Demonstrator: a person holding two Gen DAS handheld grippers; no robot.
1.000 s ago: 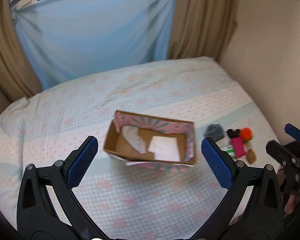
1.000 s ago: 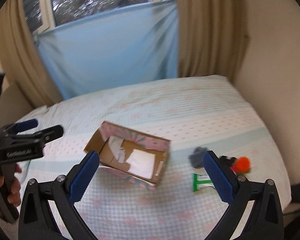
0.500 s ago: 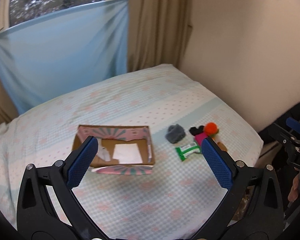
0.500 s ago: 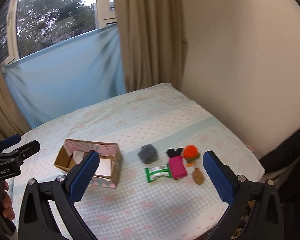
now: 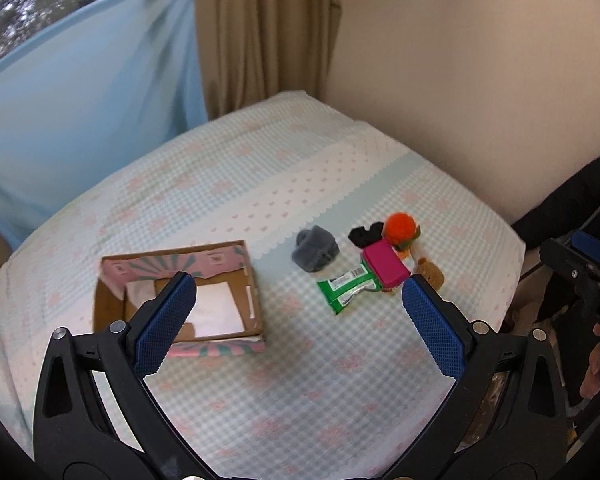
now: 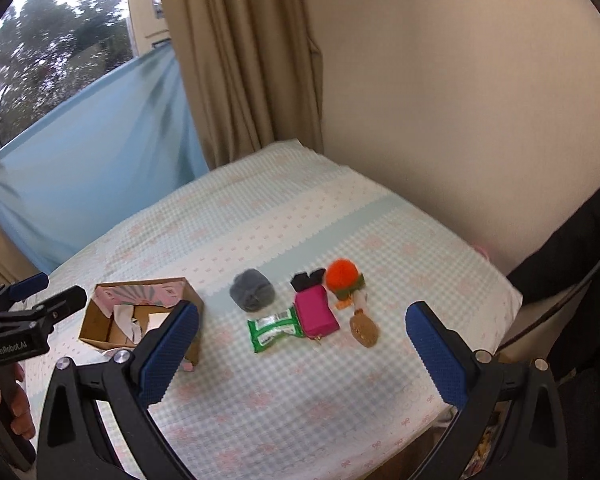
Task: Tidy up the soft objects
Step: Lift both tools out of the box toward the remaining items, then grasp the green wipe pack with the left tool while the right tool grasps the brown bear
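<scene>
A cluster of small objects lies on the checked bed (image 5: 300, 360): a grey soft ball (image 5: 315, 249), a green packet (image 5: 348, 287), a magenta pouch (image 5: 385, 263), a black piece (image 5: 365, 234), an orange pompom (image 5: 400, 227) and a brown plush (image 5: 431, 274). A pink-patterned cardboard box (image 5: 180, 300) sits to their left. The same shows in the right wrist view: ball (image 6: 252, 290), packet (image 6: 275, 328), pouch (image 6: 315, 316), pompom (image 6: 342, 276), plush (image 6: 364, 330), box (image 6: 140, 320). My left gripper (image 5: 300, 324) and right gripper (image 6: 300, 356) are open, empty, above the bed's near side.
A beige wall (image 5: 480, 80) runs along the bed's right side. Tan curtains (image 5: 260, 40) and a light blue sheet (image 5: 80, 120) hang behind the bed. The bed's near right edge (image 6: 480, 392) drops off close to the objects.
Both views have swung to the right. The box has shifted left in frame and the cluster of small objects has come into the middle.
</scene>
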